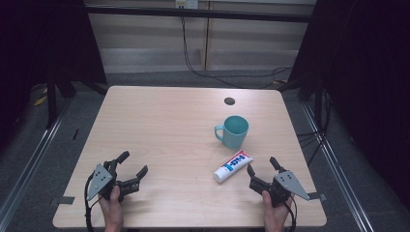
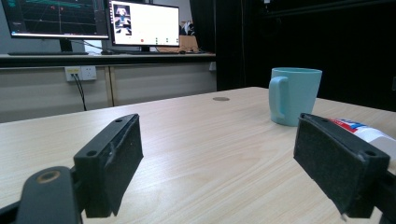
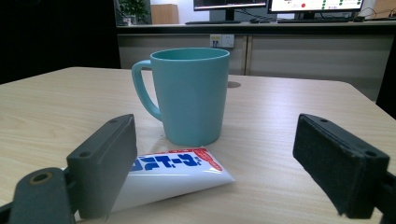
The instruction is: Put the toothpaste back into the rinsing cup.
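As both tools rest low at the near edge of the surface [image 1: 159, 121], the toothpaste tube [image 1: 233, 166] lies just ahead and to the left of the right hand-held gripper [image 1: 261, 165], jaws wide apart and empty. Long axis: diagonal, cap end nearest, crimped end toward the teal mug [image 1: 233, 131] beyond. Left hand-held gripper [image 1: 133, 163]: likewise spread, empty, well apart from the tube. Right hand nearer.

Only the toothpaste tube [image 1: 232, 166] and mug [image 1: 232, 131] interrupt the bare table [image 1: 164, 125].
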`<state>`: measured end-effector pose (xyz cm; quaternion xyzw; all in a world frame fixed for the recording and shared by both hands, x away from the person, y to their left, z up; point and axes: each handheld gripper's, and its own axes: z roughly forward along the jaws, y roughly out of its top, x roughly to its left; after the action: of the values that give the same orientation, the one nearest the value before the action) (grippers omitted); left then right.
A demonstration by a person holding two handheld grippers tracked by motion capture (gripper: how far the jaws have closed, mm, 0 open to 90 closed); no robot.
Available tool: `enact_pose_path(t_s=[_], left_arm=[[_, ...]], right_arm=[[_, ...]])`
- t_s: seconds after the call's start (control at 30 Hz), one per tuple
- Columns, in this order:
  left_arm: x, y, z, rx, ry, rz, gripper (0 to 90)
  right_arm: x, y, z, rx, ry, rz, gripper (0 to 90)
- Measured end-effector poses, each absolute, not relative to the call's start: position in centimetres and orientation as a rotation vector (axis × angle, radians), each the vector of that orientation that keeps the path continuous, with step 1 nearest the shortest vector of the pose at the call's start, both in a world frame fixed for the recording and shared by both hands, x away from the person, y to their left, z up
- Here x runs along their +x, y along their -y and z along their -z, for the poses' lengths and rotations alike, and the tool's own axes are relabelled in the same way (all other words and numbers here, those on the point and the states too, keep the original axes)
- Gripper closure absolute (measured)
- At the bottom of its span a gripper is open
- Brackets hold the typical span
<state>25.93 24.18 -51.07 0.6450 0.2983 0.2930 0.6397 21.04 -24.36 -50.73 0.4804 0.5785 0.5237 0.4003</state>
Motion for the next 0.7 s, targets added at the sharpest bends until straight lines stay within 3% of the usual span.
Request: enact_pose_path(t_s=[0.7], left_arm=[[25.93, -24.22, 51.06, 1.471, -0.677, -0.67, 15.4]], right_arm=[[21.35, 24.01, 50.55, 1.247, -1.536, -1.307, 12.6]])
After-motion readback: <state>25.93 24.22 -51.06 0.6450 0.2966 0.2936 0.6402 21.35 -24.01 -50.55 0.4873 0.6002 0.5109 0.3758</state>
